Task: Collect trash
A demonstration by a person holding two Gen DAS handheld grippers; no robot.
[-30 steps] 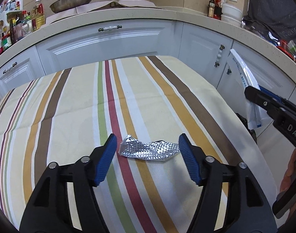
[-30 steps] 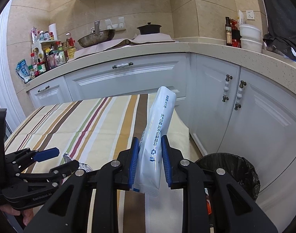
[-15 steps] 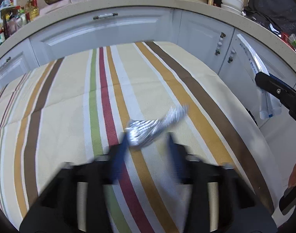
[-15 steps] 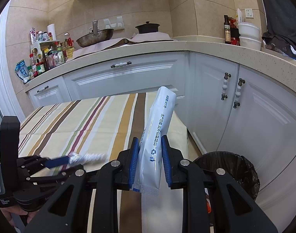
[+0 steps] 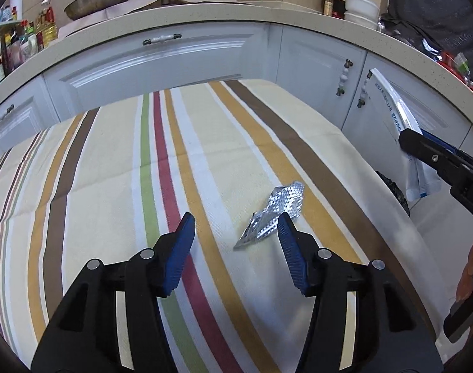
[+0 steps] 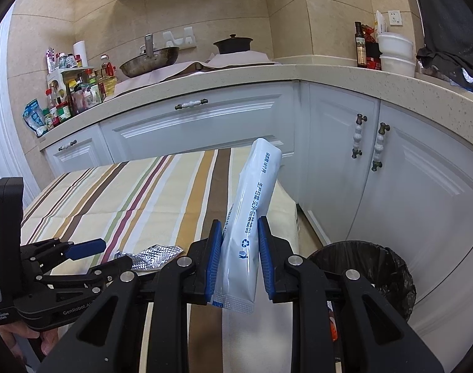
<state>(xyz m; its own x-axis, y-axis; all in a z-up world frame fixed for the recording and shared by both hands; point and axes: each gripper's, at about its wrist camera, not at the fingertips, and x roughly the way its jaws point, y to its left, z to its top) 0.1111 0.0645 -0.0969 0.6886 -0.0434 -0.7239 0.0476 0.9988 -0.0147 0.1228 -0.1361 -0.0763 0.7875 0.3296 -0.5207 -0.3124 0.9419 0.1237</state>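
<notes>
In a kitchen, the left gripper (image 5: 234, 233) hangs spread wide over a crumpled foil wrapper (image 5: 272, 213) on the striped tablecloth (image 5: 112, 168), while the right gripper (image 6: 239, 256) clamps a white pouch (image 6: 252, 217) near the black-lined bin (image 6: 379, 267).

Left gripper (image 5: 234, 228) agape (right gripper (image 6: 239, 242) clamped)

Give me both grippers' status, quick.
Left gripper: open, holding nothing; crumpled silver foil wrapper lies on the striped tablecloth by its right finger.
Right gripper: shut on the white plastic packet with blue print.
</notes>
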